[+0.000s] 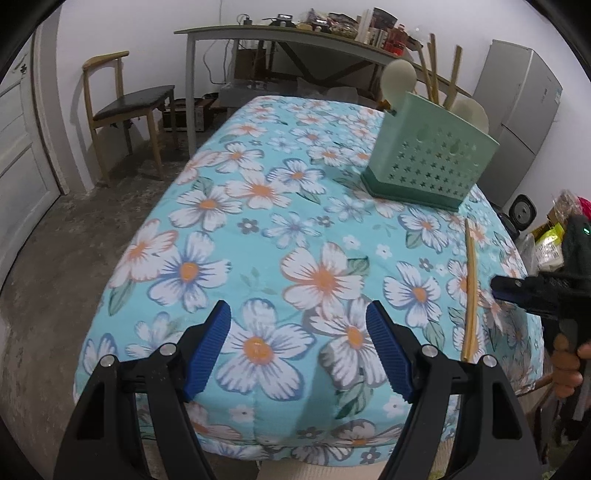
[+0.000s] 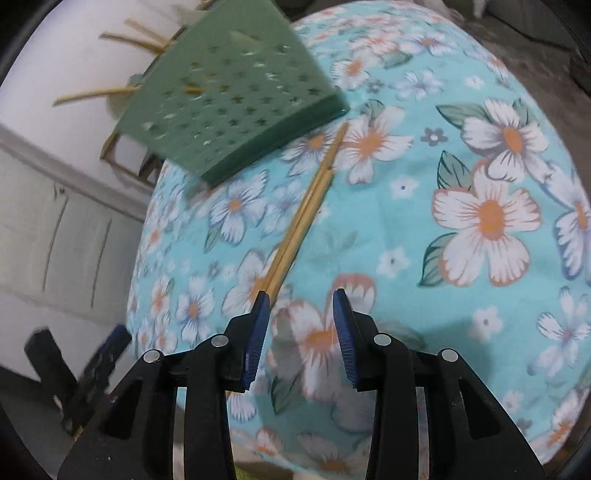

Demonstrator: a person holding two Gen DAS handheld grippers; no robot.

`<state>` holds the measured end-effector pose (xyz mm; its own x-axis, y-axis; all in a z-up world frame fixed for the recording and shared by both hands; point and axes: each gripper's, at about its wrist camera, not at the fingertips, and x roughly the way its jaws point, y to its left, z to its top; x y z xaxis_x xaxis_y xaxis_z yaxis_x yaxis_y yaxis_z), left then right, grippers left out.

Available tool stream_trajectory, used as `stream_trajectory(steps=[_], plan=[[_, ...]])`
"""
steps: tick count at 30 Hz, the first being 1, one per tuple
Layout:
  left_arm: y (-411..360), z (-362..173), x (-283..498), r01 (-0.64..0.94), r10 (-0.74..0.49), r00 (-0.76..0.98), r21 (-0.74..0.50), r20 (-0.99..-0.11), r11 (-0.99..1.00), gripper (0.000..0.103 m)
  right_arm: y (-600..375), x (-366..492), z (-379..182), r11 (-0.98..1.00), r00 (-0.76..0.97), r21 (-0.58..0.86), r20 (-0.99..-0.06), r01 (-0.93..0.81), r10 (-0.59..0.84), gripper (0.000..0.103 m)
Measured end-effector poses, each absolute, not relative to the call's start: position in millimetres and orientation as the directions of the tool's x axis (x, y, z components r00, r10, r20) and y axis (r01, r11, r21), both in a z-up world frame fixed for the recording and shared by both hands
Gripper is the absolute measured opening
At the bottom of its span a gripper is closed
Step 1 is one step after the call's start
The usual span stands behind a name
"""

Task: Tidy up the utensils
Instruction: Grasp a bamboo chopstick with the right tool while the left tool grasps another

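Observation:
A green perforated utensil holder (image 1: pixel 424 158) stands on the floral tablecloth, with wooden chopsticks (image 1: pixel 434 74) and pale spoons (image 1: pixel 399 79) standing in it. It also shows in the right wrist view (image 2: pixel 229 99). A pair of wooden chopsticks (image 1: pixel 470 291) lies flat on the cloth to the right, also seen in the right wrist view (image 2: pixel 306 206). My left gripper (image 1: pixel 299 350) is open and empty above the table's near edge. My right gripper (image 2: pixel 301 332) is open, low over the cloth, with its left finger beside the chopsticks' near end. It also appears in the left wrist view (image 1: pixel 517 288).
The table (image 1: pixel 258 229) carries a blue floral cloth. A wooden chair (image 1: pixel 122 107) and a cluttered desk (image 1: pixel 295 33) stand behind it. A grey fridge (image 1: pixel 517 122) is at the back right. A white door (image 1: pixel 22 158) is on the left.

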<state>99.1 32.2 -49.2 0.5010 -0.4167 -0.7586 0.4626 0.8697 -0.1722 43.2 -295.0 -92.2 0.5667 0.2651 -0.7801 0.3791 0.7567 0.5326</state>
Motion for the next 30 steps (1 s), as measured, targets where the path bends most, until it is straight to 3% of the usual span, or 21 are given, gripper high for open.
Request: stream_trajectory(steps=[4, 8, 11, 15, 20, 30], plan=[[24.3, -50.9, 93.0, 0.49, -0.433, 0.485, -0.174, -0.76, 0.854, 0.073, -296.0, 62.2, -99.4, 0.747, 0.587, 0.543, -0.767, 0.383, 0.257, 0.034], [14.9, -51.3, 86.6, 0.541, -0.508, 0.439, -0.234, -0.741, 0.808, 0.073, -303.4, 72.7, -102.1, 0.746, 0.601, 0.537, -0.765, 0.394, 0.233, 0.017], [2.9, -50.8, 83.0, 0.592, -0.587, 0.375, -0.302, -0.717, 0.747, 0.073, -308.5, 71.9, -103.4, 0.734, 0.612, 0.556, -0.752, 0.389, 0.245, 0.012], [-21.4, -53.2, 81.4, 0.649, -0.671, 0.265, -0.387, -0.692, 0.655, 0.066, -315.9, 59.5, -102.0, 0.721, 0.627, 0.578, -0.735, 0.383, 0.257, 0.011], [-65.0, -62.9, 79.8, 0.709, -0.689, 0.135, -0.416, -0.712, 0.569, 0.052, -327.2, 44.5, -97.9, 0.72, 0.632, 0.582, -0.731, 0.379, 0.258, 0.01], [-127.3, -78.7, 73.6, 0.787, -0.608, 0.115, -0.302, -0.785, 0.539, 0.034, -342.8, 33.7, -91.6, 0.81, 0.59, 0.433, -0.795, 0.395, 0.137, 0.006]])
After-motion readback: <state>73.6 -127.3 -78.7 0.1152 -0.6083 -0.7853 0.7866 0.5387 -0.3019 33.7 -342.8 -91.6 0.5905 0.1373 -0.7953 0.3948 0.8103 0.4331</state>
